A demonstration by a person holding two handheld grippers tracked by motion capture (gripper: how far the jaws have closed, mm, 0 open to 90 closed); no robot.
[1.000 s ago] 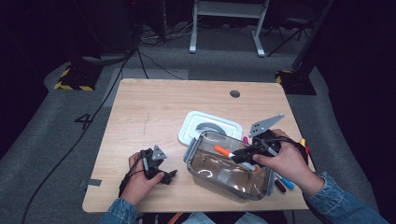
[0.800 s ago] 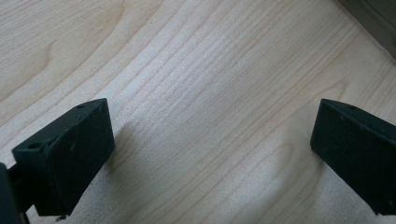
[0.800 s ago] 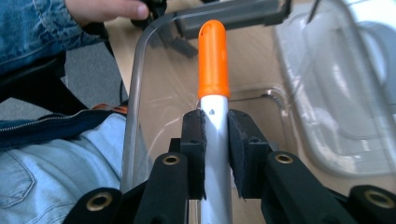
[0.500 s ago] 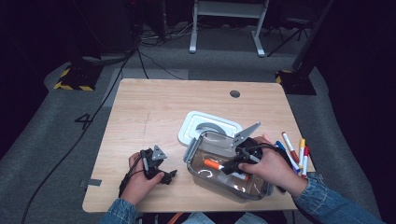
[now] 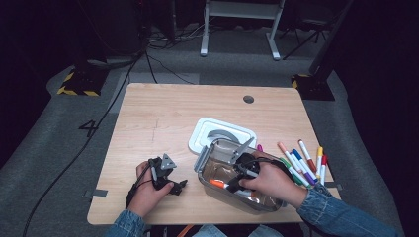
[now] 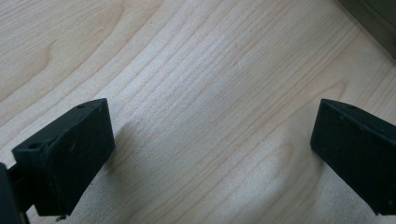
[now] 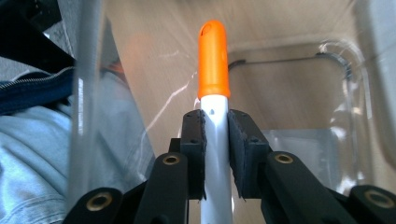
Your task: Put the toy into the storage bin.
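- Dark room, grey carpet, cables on the floor; light wooden table (image 5: 163,118) with a round cable hole (image 5: 248,99) near its far edge.
- White lid (image 5: 207,134) lay flat mid-table, just behind the clear plastic container (image 5: 205,160), which sat near the front edge.
- Loose markers (image 5: 301,158) lay on the table just to the right of the container, several colours, roughly side by side.
- Orange-capped marker (image 7: 214,84): white barrel, orange cap, inside the container and low in it; in the high view it (image 5: 217,183) lay close to the near-left corner.
- Handling guess: light, stiff, smooth round barrel, likely to roll or swivel in a pinch; not fragile. Best hold looked like mid-barrel, just below the cap, across the round body.
- Right gripper (image 7: 215,128) was pinching that marker on the white barrel right under the cap, pads pressed on either side, cap pointing away along the jaws. Gripper and hand (image 5: 264,180) were reaching down into the container.
- Container wall was glossy and see-through, so some glare; whether the marker tip touched the bottom was not clear.
- Left gripper (image 6: 212,144) had jaws spread wide, nothing between them, just bare wood beneath. In the high view it (image 5: 179,185) sat on the table left of the container, held in the left hand (image 5: 148,190).
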